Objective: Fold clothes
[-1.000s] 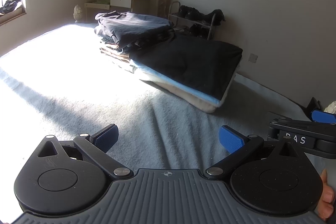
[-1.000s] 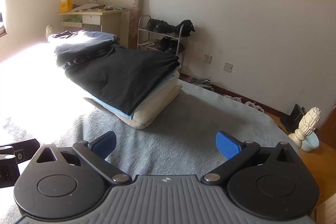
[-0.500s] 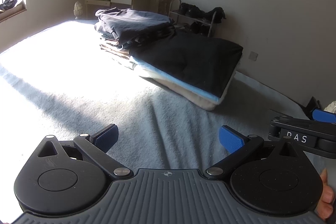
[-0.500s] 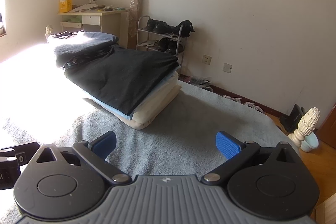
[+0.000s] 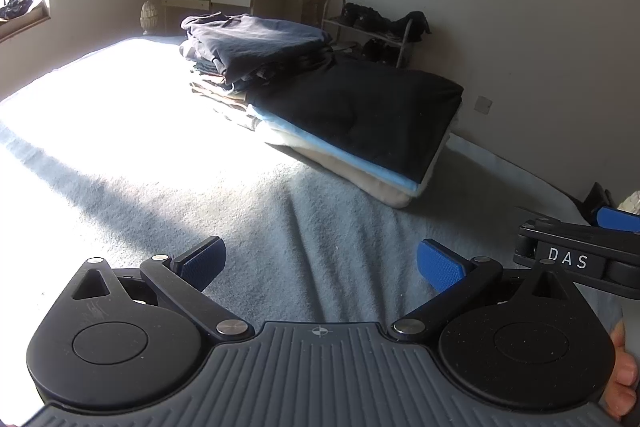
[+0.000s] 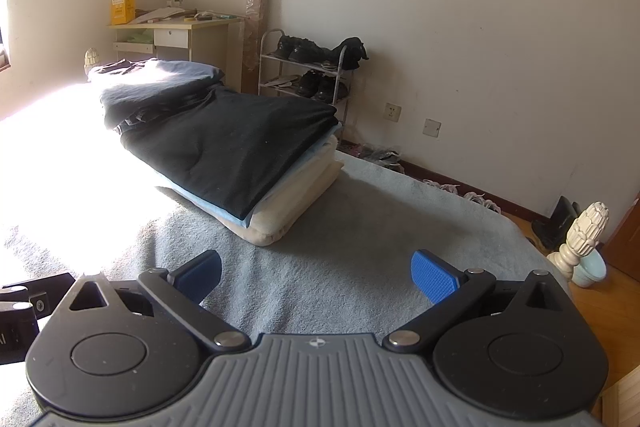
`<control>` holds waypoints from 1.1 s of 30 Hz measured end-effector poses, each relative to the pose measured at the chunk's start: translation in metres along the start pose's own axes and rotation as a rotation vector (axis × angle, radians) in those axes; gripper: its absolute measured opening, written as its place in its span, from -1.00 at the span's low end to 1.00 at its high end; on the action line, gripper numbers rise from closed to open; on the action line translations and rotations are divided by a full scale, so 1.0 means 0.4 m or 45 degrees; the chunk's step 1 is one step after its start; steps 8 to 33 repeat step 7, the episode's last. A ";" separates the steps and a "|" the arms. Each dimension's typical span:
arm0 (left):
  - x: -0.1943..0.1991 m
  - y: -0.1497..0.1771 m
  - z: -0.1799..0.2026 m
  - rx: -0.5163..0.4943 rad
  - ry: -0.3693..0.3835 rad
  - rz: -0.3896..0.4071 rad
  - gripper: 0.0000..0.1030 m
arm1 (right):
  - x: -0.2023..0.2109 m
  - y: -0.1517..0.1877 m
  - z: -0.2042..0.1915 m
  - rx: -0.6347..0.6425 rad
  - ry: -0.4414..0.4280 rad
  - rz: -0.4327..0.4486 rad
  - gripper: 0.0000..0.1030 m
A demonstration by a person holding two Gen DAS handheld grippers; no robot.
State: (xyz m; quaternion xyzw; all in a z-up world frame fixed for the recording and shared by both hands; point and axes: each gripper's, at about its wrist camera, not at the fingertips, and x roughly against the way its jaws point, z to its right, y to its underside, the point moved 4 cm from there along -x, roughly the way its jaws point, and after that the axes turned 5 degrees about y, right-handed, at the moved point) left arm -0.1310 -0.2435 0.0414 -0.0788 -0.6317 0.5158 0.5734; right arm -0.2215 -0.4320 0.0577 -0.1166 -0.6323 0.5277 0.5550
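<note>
Much of the bed (image 5: 328, 227) to the left of my left tongs (image 5: 320, 265) is washed out by sunlight, so I cannot make out the grey blanket's surface there. My right tongs (image 6: 316, 275) get the same glare on their left. In the left wrist view only a sliver of the right tongs shows at the right edge, cut off by the frame, and part of a hand (image 5: 624, 383) peeks out behind the left tool's body.

Both tongs stand wide open with nothing between their blue pads; each hangs over bare blanket.

The folded clothes lie well ahead of both tongs, on the bed. From the left tongs the black garment (image 5: 360, 107) sits ahead and slightly right, topping a light blue layer and a cream one. Behind it, farther off, a taller pile of dark clothes (image 5: 256, 43) leans onto it; I cannot tell the lower pieces of that pile apart. From the right tongs the black garment (image 6: 232, 143) lies ahead and to the left.

Beyond the bed, a shoe rack (image 6: 308, 75) and a worktop (image 6: 180, 27) stand against the wall.
</note>
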 end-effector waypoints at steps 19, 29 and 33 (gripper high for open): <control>-0.001 0.000 0.001 -0.002 0.000 -0.001 0.99 | 0.001 0.001 0.002 -0.004 0.002 -0.004 1.00; -0.001 0.000 0.001 -0.002 0.000 -0.001 0.99 | 0.001 0.001 0.002 -0.004 0.002 -0.004 1.00; -0.001 0.000 0.001 -0.002 0.000 -0.001 0.99 | 0.001 0.001 0.002 -0.004 0.002 -0.004 1.00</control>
